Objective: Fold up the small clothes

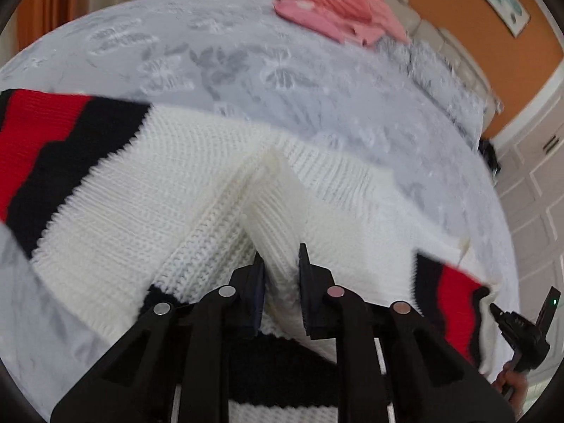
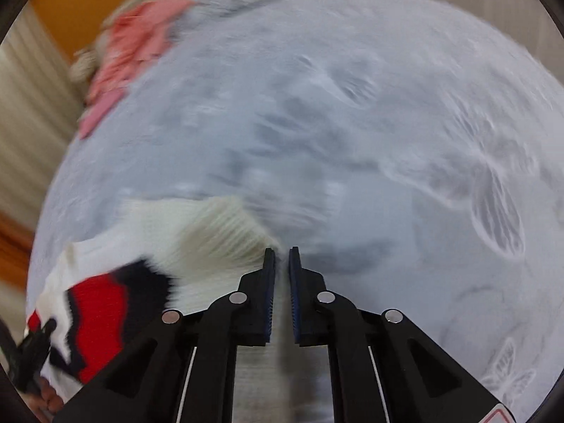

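A: What's the biggest thing you see from here?

B: One bedspread [image 1: 246,56], pale grey with a raised flower and butterfly pattern, filling both views. I read no brand, label or writing on it or on anything else; the red-edged mark at the right wrist view's lower corner is too cut off to read.

A: And the clothes, counted?

B: Two. One sweater [image 1: 148,190], white knit with black and red zigzag bands, lies across the bedspread from nine o'clock down to four o'clock in my left view. One pile of pink clothing [image 1: 335,3] sits at one o'clock, well apart from it.

A: Your left gripper?

B: My left gripper [image 1: 282,257] is clamped on a raised white fold of the sweater, pinched between both fingers.

A: The right one?

B: My right gripper [image 2: 282,252] has its fingers nearly together at the sweater's ribbed white edge. The view is blurred, so I cannot tell whether cloth is caught between them.
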A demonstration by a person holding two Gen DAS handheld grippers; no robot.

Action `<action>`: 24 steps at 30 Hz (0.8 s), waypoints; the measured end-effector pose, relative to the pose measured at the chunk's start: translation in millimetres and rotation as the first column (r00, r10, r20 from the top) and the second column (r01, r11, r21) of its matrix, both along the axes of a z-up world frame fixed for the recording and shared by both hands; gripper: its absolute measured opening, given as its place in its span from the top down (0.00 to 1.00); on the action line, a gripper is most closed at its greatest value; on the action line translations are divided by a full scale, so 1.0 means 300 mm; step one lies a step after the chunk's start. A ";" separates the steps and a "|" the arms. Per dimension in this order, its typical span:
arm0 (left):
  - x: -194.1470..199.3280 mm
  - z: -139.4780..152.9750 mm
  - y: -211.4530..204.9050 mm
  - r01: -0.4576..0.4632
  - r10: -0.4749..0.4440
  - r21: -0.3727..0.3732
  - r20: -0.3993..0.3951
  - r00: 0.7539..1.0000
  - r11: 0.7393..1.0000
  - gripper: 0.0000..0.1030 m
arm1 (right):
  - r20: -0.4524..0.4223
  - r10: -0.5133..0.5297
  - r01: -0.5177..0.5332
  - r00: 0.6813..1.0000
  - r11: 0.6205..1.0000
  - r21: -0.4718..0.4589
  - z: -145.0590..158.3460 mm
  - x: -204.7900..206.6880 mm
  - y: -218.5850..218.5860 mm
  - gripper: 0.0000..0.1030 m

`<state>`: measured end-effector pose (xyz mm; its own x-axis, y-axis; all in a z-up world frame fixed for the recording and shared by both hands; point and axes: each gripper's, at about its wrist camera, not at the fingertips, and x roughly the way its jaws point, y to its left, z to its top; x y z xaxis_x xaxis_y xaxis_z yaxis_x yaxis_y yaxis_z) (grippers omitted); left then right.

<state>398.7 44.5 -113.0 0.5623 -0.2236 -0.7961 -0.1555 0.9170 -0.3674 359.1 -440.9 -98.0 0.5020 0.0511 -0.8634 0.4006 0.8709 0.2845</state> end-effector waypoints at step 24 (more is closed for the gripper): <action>-0.780 0.331 -0.110 0.050 -0.050 -0.003 0.099 0.994 0.999 0.33 | 0.059 0.176 -0.156 0.983 0.956 -0.250 0.408 -0.718 0.388 0.73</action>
<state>164.6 11.6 -13.8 0.6259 -0.2577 -0.7361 -0.0724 0.9205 -0.3839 143.6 -324.4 24.2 0.5718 -0.0669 -0.8176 0.2289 0.9701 0.0807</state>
